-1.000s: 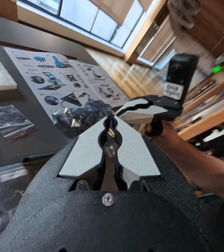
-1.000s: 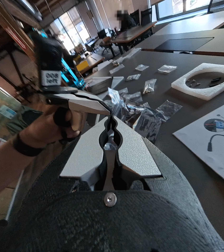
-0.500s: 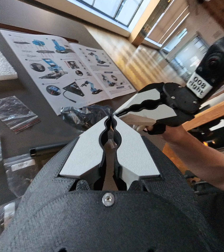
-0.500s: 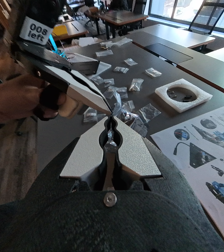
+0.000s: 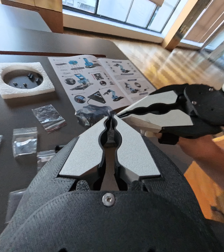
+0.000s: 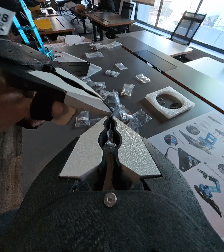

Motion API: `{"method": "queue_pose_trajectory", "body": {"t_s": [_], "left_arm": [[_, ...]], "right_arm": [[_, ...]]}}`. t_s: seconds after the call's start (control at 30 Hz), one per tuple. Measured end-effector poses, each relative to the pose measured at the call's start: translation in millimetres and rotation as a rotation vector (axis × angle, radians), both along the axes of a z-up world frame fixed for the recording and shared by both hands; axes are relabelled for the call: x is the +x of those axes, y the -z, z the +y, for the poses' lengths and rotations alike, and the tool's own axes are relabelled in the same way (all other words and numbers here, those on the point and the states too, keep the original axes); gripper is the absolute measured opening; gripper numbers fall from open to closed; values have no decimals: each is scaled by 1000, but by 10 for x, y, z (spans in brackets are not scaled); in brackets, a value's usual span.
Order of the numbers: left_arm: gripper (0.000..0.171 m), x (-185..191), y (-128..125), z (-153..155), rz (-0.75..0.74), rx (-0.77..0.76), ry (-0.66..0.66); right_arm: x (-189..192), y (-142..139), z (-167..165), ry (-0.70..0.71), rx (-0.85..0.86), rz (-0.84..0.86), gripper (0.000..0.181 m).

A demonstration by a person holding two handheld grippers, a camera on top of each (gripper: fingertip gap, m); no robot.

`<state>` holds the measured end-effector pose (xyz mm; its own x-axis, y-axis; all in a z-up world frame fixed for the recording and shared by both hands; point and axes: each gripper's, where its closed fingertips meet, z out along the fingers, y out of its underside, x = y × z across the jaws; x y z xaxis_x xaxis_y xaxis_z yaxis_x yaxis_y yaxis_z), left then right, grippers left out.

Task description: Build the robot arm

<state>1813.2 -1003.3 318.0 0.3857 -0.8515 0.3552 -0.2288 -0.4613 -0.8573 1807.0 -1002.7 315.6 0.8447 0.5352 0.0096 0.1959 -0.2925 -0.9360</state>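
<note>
Clear plastic bag point(image 6: 123, 114) with dark parts inside, held up over the dark table point(image 5: 26, 43) near its right edge, just in front of the open instruction booklet point(image 5: 99, 80). Pinched from two sides: left gripper point(image 5: 111, 118) closed on one part of the bag, right gripper point(image 6: 110, 118) closed on another part, crumpled film visible in the round gap between its fingers point(image 6: 134, 151). Tips of both grippers almost touching each other, right gripper point(image 5: 116, 115) coming in from the right side in the left wrist view, left gripper point(image 6: 110, 112) coming in from the left side in the right wrist view. Each one gripped by a hand point(image 6: 6, 106).

White foam square point(image 5: 20, 79) with a round hole lying farther in on the table, beside the booklet, small dark parts and screws inside the hole. Several small zip bags point(image 5: 48, 117) scattered flat on the table toward its left side, apart from each other. Blue metal assembly point(image 6: 30, 31) standing near the far corner, next to a black plate point(image 6: 75, 68). Wooden floor point(image 5: 170, 64) beyond the right edge of the table.
</note>
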Motion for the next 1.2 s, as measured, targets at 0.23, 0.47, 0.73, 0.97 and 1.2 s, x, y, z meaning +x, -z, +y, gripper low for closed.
{"method": "queue_pose_trajectory", "body": {"t_s": [0.23, 0.47, 0.73, 0.97, 1.2], "left_arm": [[0, -7, 82, -23, -3, -74, 18], [0, -24, 83, -71, -2, -101, 63], [0, -87, 47, -156, -16, -100, 128], [0, -68, 171, -114, 85, -72, 83], [0, -96, 337, 10, 113, -90, -54]], "right_arm": [[38, 58, -12, 5, -47, 5, 0], [30, 56, -57, -11, -65, 51, 0], [-36, 19, -123, -80, -81, 126, 0], [-18, 127, -94, -23, -72, 20, 0], [-41, 275, 8, 52, -63, -172, 0]]}}
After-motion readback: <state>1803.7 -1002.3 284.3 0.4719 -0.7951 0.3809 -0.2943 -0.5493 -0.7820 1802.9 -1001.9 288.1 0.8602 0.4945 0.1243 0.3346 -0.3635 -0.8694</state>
